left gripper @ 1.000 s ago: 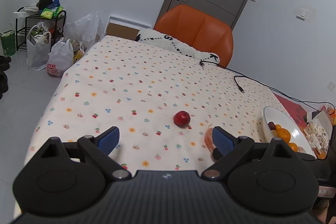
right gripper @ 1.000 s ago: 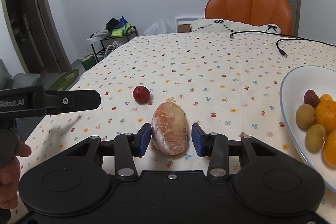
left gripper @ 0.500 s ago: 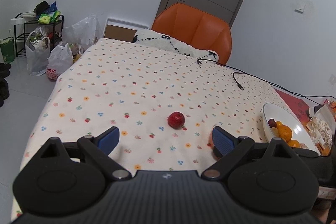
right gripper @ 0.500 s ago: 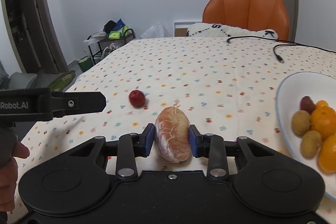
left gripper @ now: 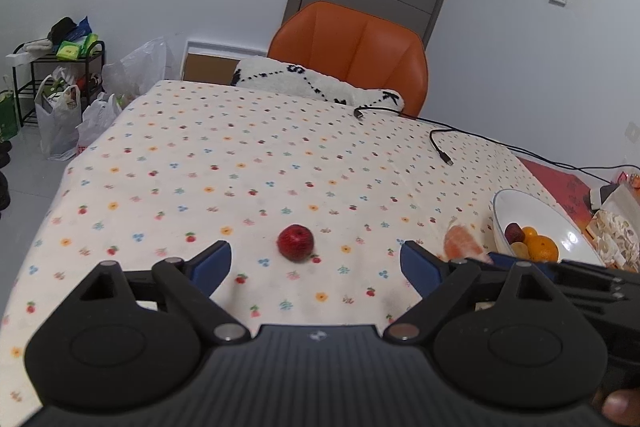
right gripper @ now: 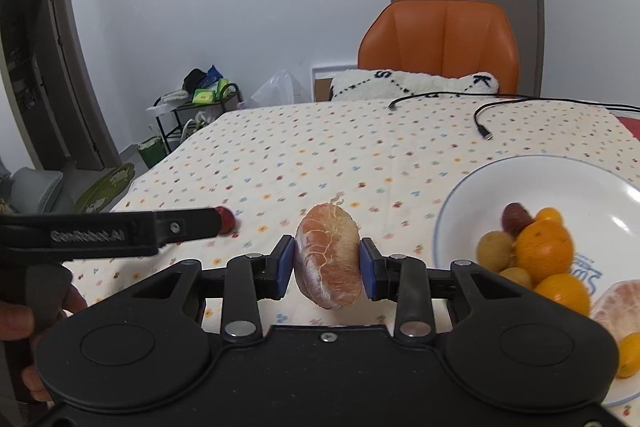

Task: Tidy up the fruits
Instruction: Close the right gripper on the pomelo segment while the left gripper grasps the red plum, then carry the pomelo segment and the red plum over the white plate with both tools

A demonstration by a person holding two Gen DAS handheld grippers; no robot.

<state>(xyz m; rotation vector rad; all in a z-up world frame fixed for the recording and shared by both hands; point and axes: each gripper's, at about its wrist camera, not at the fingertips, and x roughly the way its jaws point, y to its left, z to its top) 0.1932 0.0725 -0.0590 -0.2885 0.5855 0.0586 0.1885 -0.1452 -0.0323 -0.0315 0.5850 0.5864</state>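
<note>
My right gripper is shut on a peeled pomelo segment, held above the flowered tablecloth just left of the white bowl. In the left wrist view the same pomelo segment shows beside the white bowl. The bowl holds oranges, small brown fruits, a dark red fruit and another peeled segment. A small red apple lies on the cloth just ahead of my left gripper, which is open and empty. From the right wrist view the red apple is half hidden behind the left gripper's finger.
A black cable lies across the far right of the table. An orange chair with a white cushion stands at the far edge. Bags and a rack sit on the floor to the left. Boxes sit right of the bowl.
My right gripper shut on the pomelo segment, lifted it off the cloth and carried it right, toward the bowl. The left gripper stayed open and drew nearer the apple.
</note>
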